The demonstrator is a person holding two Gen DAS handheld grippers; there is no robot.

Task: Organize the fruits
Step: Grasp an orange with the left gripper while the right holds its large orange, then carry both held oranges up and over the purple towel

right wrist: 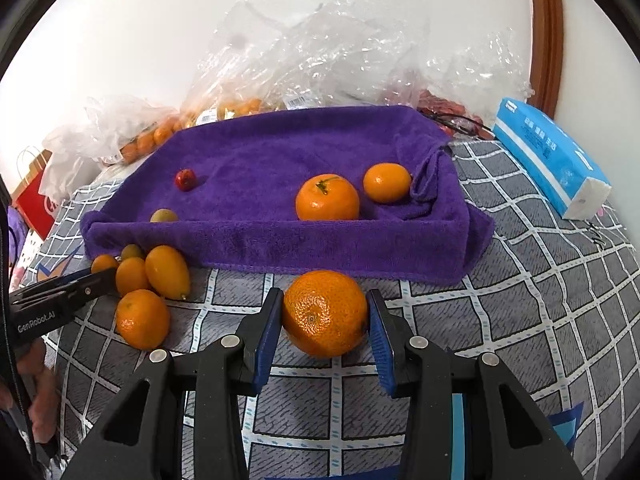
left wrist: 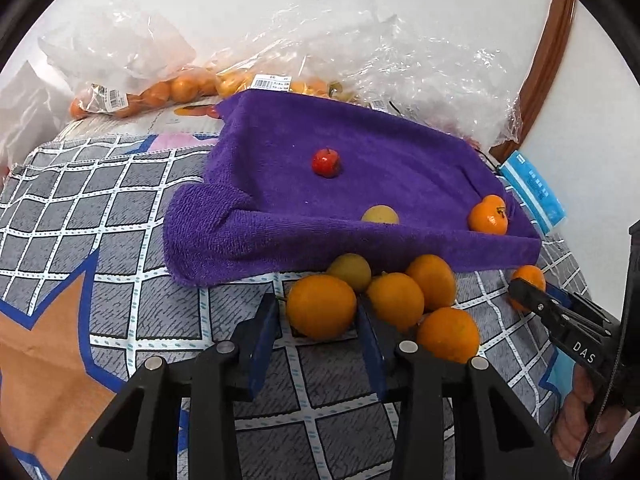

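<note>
Two grippers, left (left wrist: 318,312) and right (right wrist: 326,314), each have an orange (left wrist: 321,306) (right wrist: 325,313) clamped between narrow jaws; round fruit could be squeezed out and rolled away.

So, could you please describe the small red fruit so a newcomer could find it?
Find the purple towel draped like a shallow tray on the checked cloth. The small red fruit lies on its far left part, alone. It is the only red fruit; the others are orange or yellow.
</note>
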